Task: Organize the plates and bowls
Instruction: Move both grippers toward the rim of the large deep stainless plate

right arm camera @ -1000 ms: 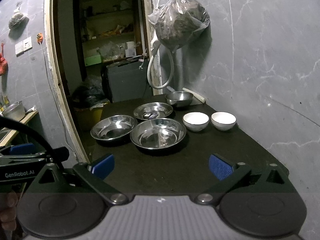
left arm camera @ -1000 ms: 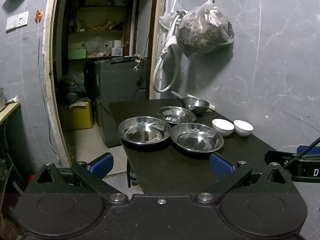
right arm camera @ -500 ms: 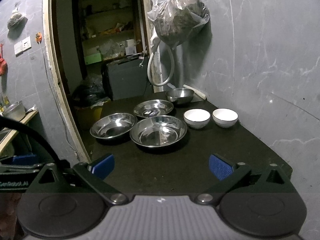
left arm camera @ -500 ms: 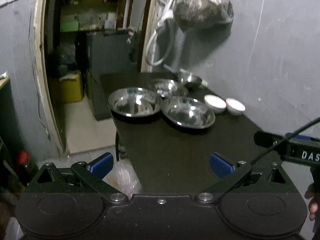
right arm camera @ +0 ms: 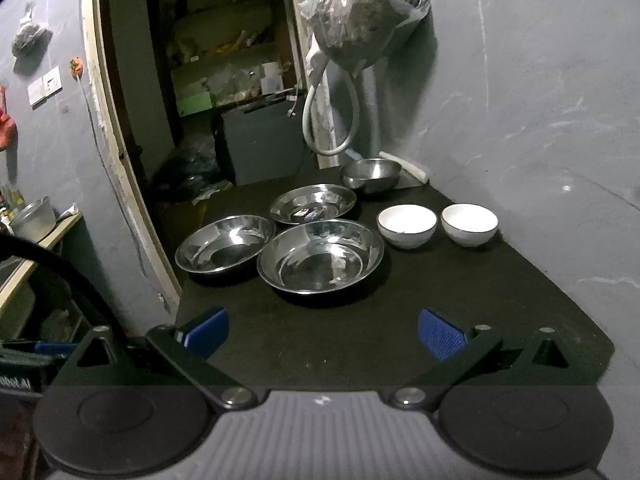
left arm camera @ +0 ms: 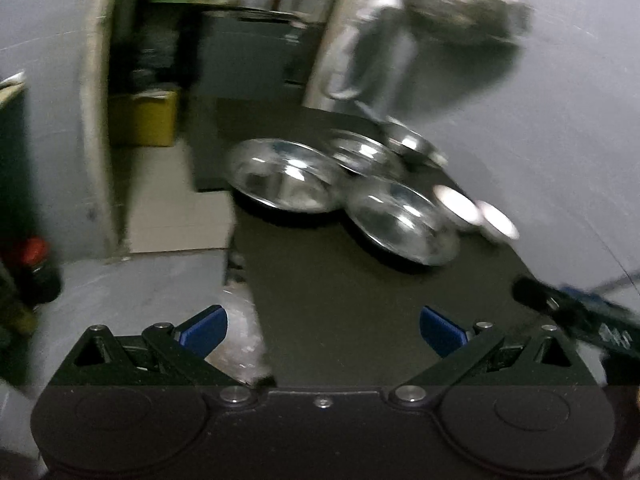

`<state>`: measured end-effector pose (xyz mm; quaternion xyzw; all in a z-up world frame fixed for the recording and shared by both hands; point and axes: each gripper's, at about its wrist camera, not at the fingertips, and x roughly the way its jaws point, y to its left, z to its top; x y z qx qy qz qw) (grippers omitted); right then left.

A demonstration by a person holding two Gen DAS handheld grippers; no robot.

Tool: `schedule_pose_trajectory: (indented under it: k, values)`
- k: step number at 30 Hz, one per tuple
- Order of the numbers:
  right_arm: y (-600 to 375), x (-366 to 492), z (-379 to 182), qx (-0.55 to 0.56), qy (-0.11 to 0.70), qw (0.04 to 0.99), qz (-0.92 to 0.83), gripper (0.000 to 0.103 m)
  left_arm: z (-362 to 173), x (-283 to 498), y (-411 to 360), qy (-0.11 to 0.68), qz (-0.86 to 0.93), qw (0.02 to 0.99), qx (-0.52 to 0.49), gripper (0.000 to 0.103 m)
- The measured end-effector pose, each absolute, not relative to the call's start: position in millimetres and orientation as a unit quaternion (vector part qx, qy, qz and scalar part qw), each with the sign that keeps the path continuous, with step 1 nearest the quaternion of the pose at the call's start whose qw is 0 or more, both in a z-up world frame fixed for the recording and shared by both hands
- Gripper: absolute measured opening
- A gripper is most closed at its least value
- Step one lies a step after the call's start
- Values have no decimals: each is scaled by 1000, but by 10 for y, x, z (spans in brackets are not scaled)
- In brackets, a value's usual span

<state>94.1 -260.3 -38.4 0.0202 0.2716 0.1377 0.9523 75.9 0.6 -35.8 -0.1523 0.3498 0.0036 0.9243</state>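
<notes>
both tongs sit spread wide with nothing between them: left gripper (left arm camera: pixel 323 330) and right gripper (right arm camera: pixel 323 332) hover over the near end of the black table (right arm camera: pixel 500 304), short of all the dishes. left view is motion-blurred, so details come from the right view.

landmark = big steel plate (right arm camera: pixel 320 255), nearest dish to the grippers. second steel plate (right arm camera: pixel 226 243) touches or just overlaps its left rim. smaller steel plate (right arm camera: pixel 313 203) sits just behind it. steel bowl (right arm camera: pixel 371 175) is further behind, near the wall. white bowl (right arm camera: pixel 406 220) is just right of it, second white bowl (right arm camera: pixel 470 219) beyond that, the two close but apart.

progress: looks like nothing is done yet. every dish lies single on the table, no stacks. left to do, my guess: nest the steel plates, stack the two white bowls, deal with the steel bowl.
</notes>
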Motion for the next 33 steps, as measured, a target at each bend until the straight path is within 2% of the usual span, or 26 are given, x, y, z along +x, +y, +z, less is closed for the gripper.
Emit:
schedule_pose_trajectory:
  k: [4, 14, 25, 28, 33]
  values:
    - [-2651, 1282, -422, 9, 276, 948, 158, 103, -325, 1082, 162, 356, 69, 915, -175, 102]
    - [-2525, 2144, -465, 11, 308, 927, 216, 103, -251, 1765, 510, 376, 162, 899, -155, 102]
    - [-1831, 2923, -522, -17, 340, 905, 256, 103, -595, 2527, 1054, 364, 116, 901, -207, 102]
    - [-1671, 3081, -558, -27, 349, 900, 259, 101, -719, 2625, 1136, 365, 97, 900, -217, 97]
    - [-1467, 3290, -649, -53, 370, 893, 252, 91, -841, 2727, 1184, 364, 68, 900, -232, 90]
